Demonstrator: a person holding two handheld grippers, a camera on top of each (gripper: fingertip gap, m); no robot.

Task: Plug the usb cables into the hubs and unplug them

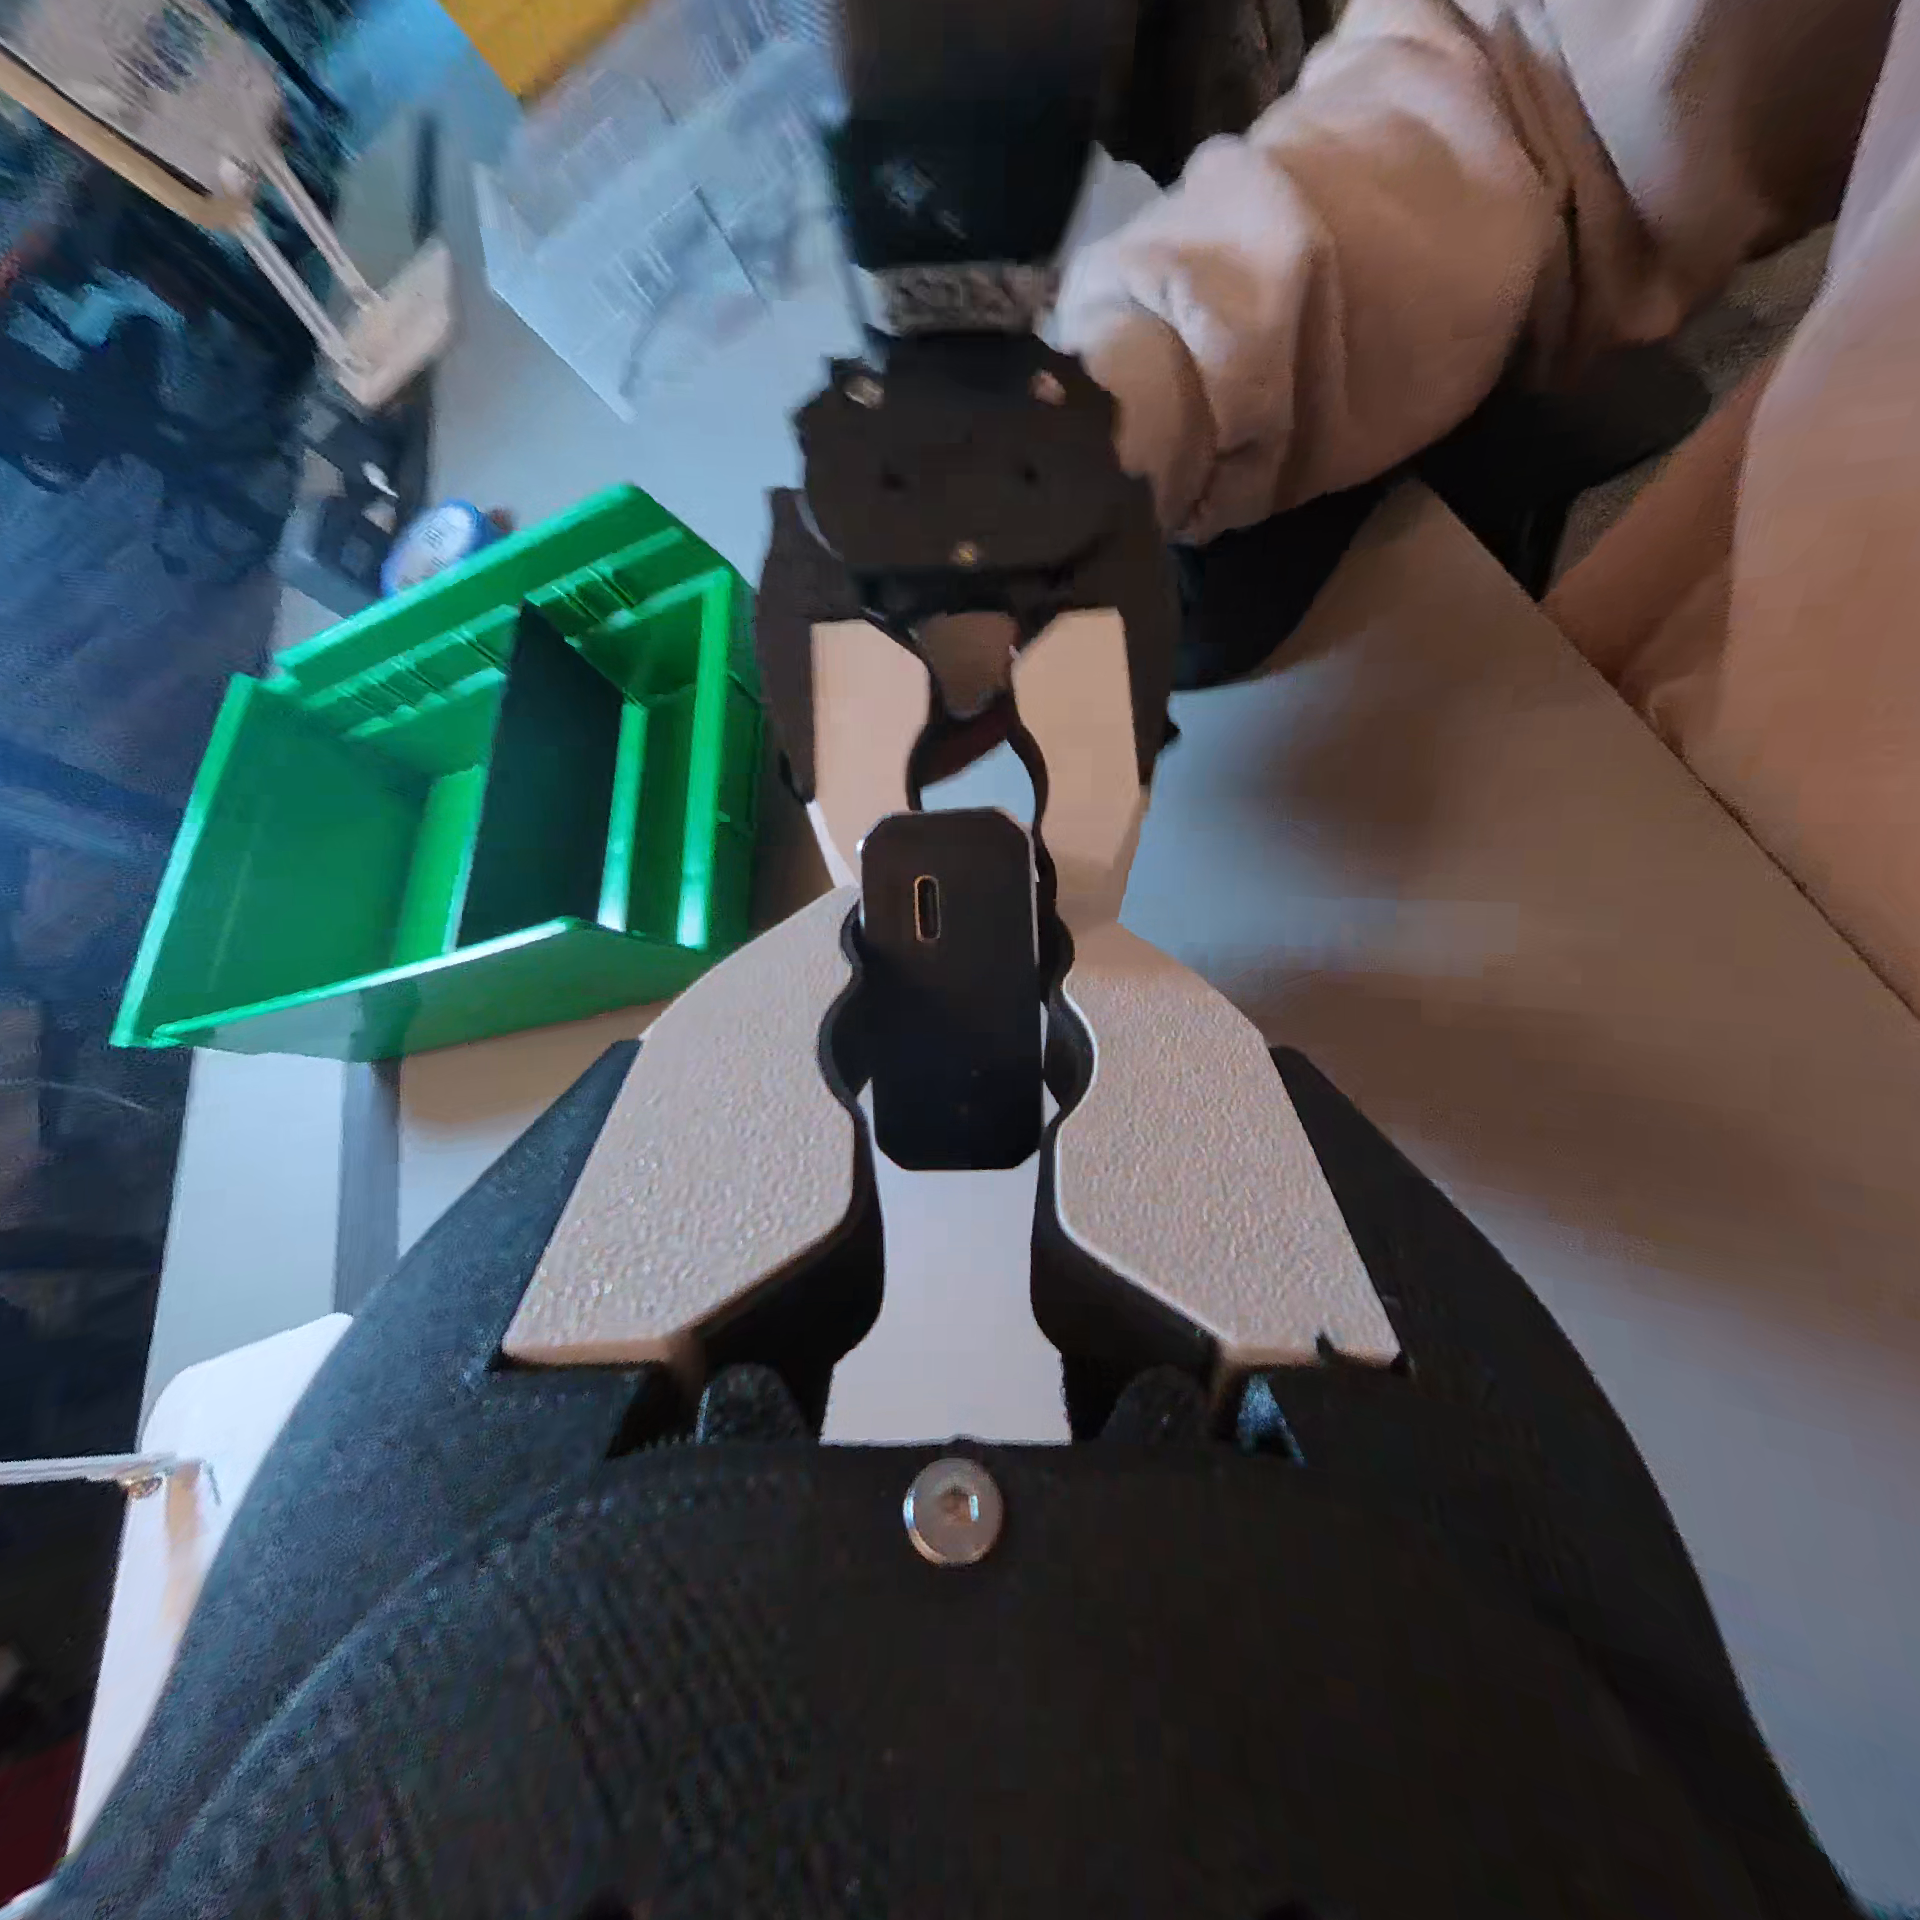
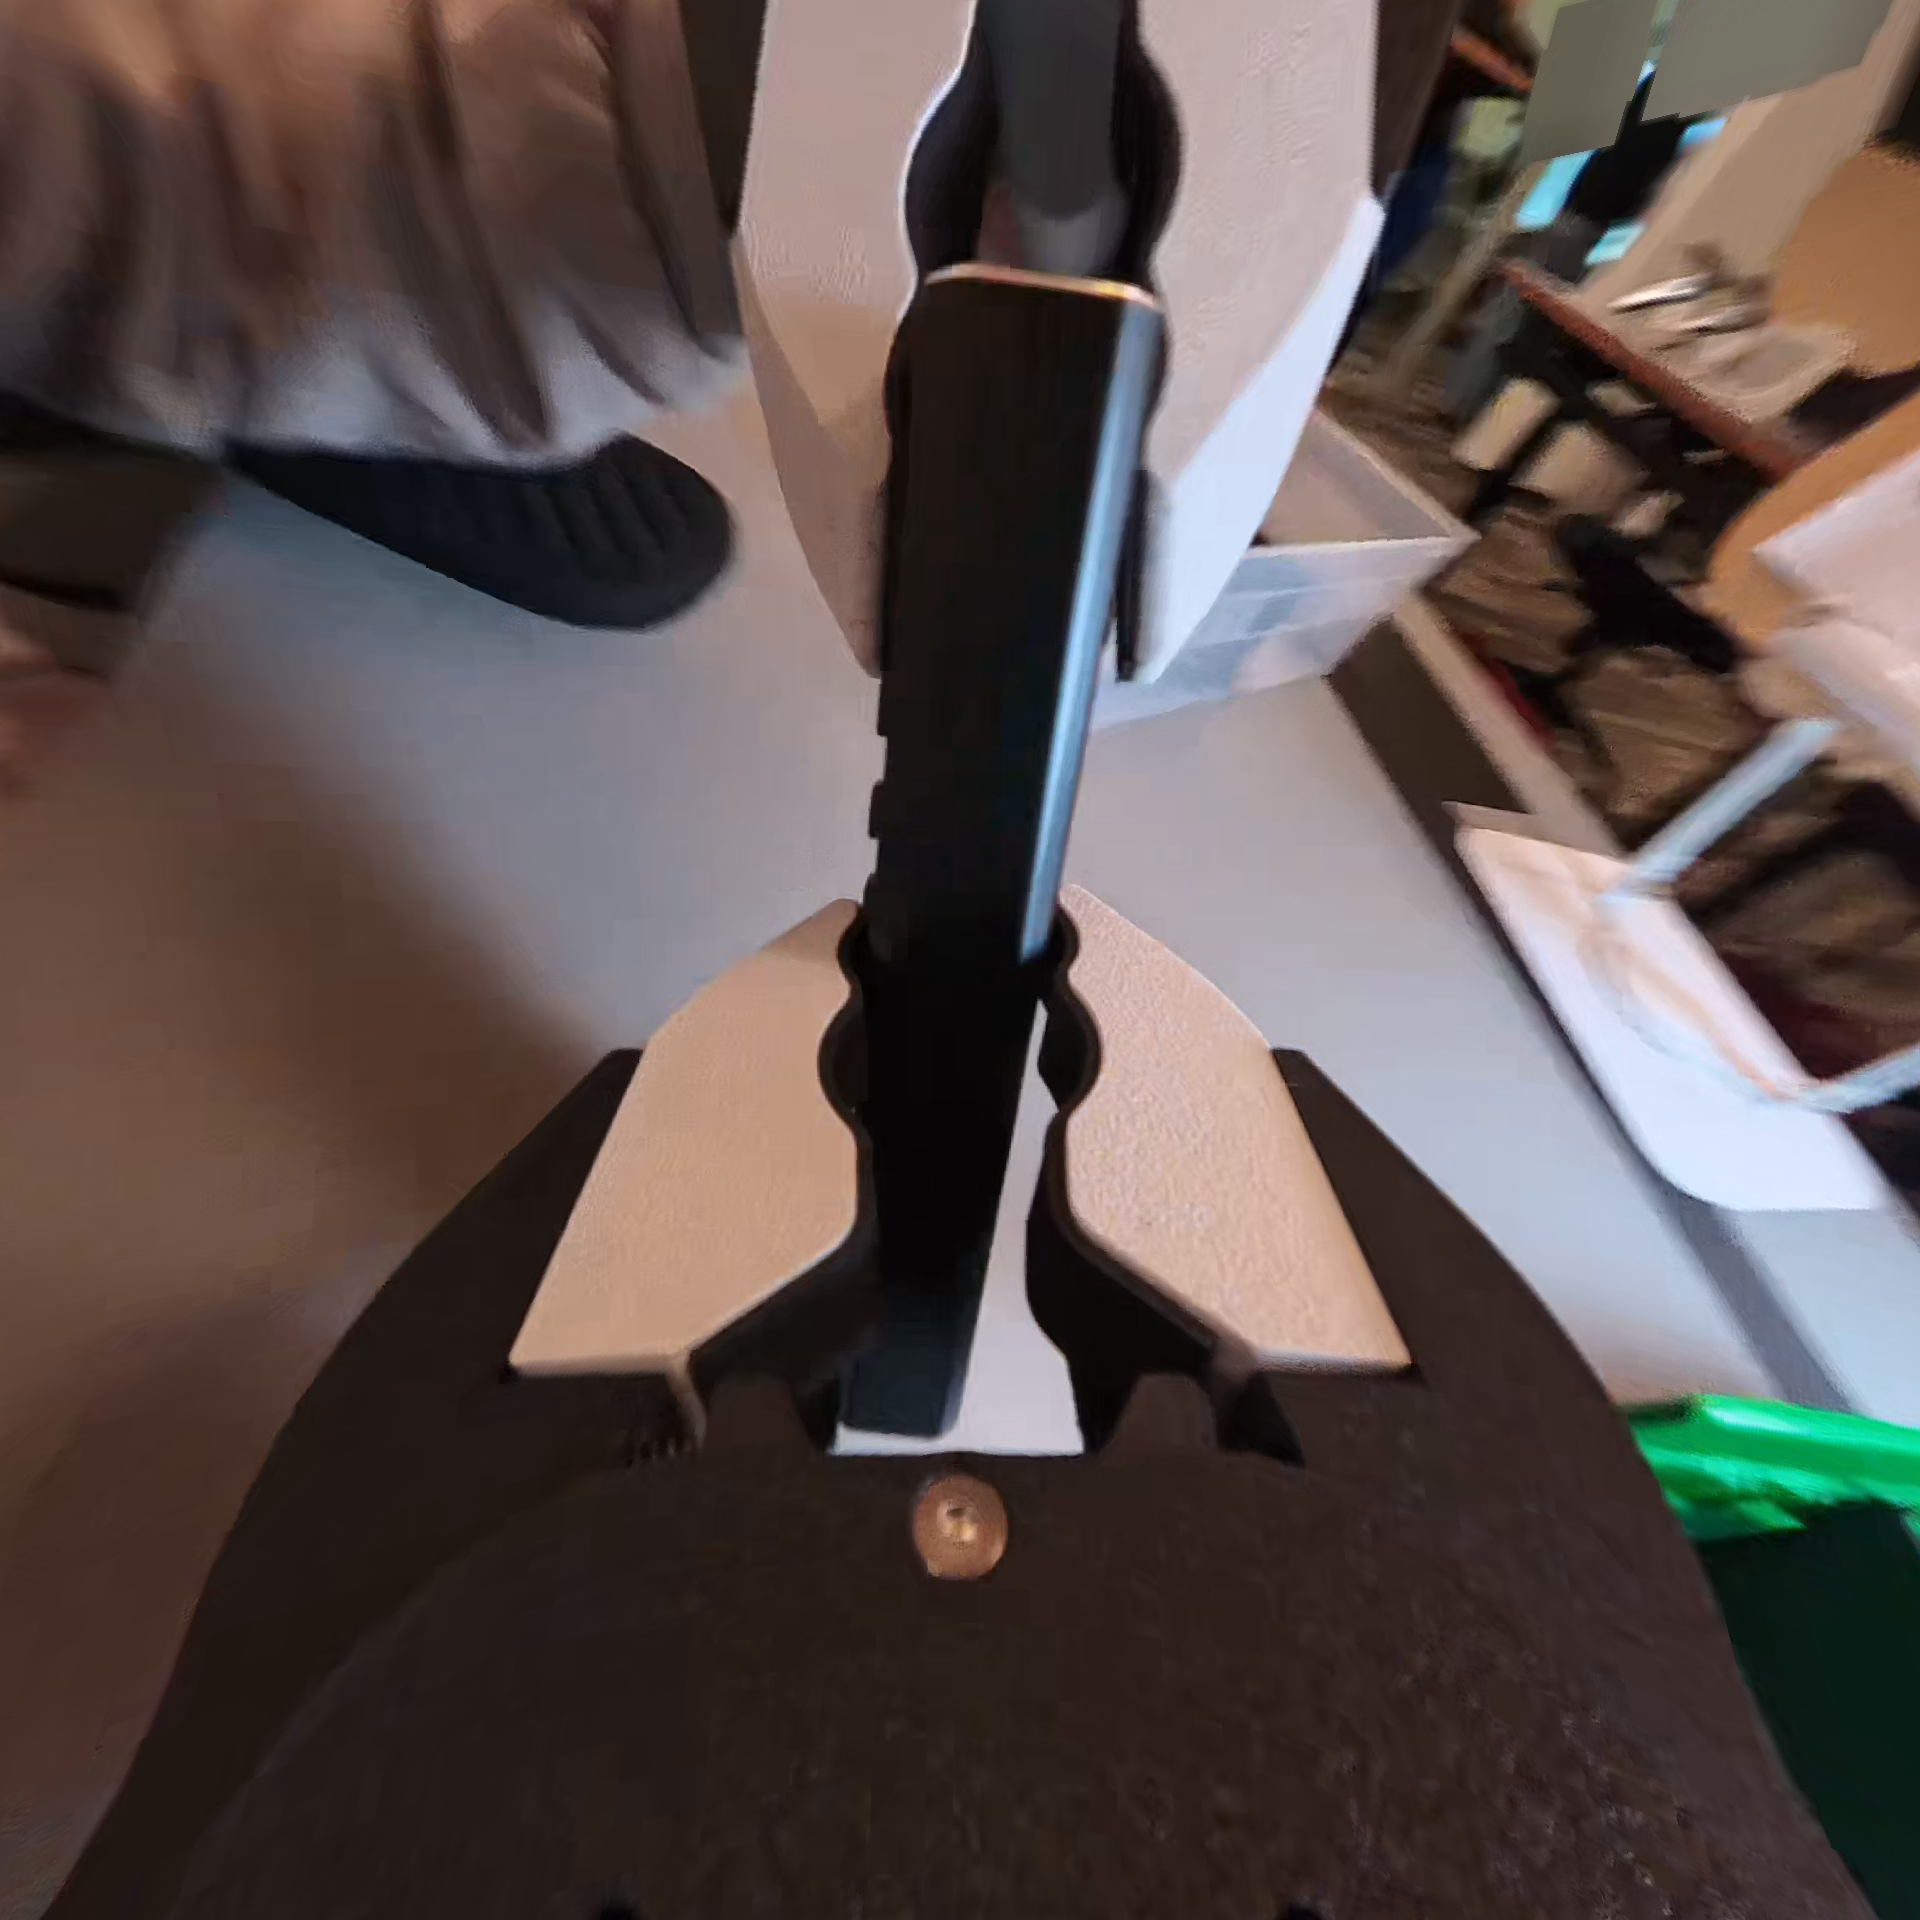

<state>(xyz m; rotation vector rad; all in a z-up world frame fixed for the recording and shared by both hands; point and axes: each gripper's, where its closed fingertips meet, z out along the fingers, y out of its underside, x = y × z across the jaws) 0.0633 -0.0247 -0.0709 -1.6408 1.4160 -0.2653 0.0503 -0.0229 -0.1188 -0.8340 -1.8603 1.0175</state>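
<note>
In the left wrist view, the left claw (image 1: 951, 997) is clamped on the dark hub (image 1: 951, 987), whose end face with one small oval port points back toward the camera. The hub stands clear of the pale worktop (image 1: 1455, 1039), held in the air between the two claws. Directly beyond it the right claw (image 1: 977, 790) meets the hub's far end, gripped by a person's sleeved hand (image 1: 1247, 343); how firmly it holds cannot be judged from here, since the hub hides the contact. A green bin (image 1: 436, 831) sits to the left, close to the worktop's left edge, with open surface between it and the claws. On the right the worktop's edge runs diagonally, with open surface up to it. The background is smeared by motion.

In the right wrist view, the right claw (image 2: 951, 997) is closed on the hub (image 2: 987, 623), which runs lengthwise away from the camera, one long edge catching light. At its far end the white fingers (image 2: 810, 312) of the left claw flank it, cut off by the top of the frame. A grey piece, possibly a cable plug (image 2: 1049, 187), shows just past the hub's end, too blurred to be sure. A clear plastic box (image 2: 1299, 603) lies near the worktop's right edge, and a corner of the green bin (image 2: 1787, 1475) shows at lower right.
</note>
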